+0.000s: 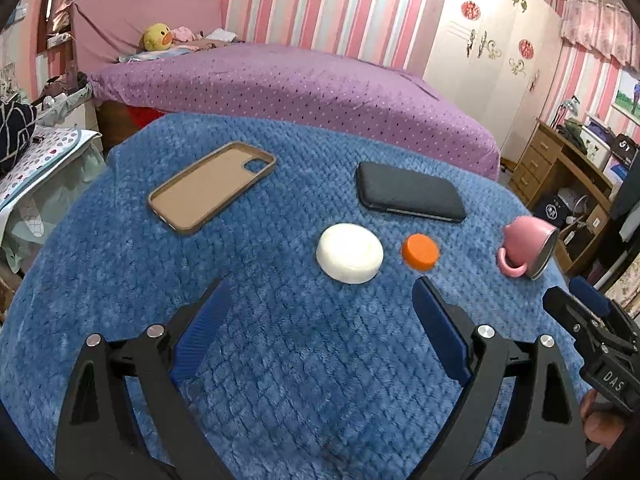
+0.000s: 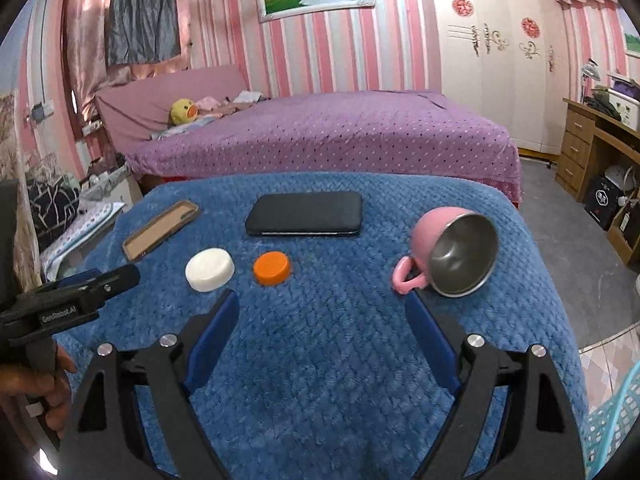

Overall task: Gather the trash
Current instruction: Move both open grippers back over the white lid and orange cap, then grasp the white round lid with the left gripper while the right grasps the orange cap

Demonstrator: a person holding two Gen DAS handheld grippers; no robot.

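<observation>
Both grippers hang over the blue blanket (image 1: 120, 280) with nothing held: the left gripper (image 1: 322, 304) and the right gripper (image 2: 322, 308) each stand spread wide. The likely trash, a white cap (image 1: 349, 253) and an orange cap (image 1: 420, 251), lies at centre frame, side by side but apart. Both are low and flat on plush fabric, so closing fingers could pinch the blanket or skid a cap away. The tipped pink cup (image 2: 452, 250) at right may roll if brushed.

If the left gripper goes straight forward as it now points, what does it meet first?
Probably the white round puck, lying just ahead of the open left gripper on the blue blanket; depth is uncertain.
</observation>
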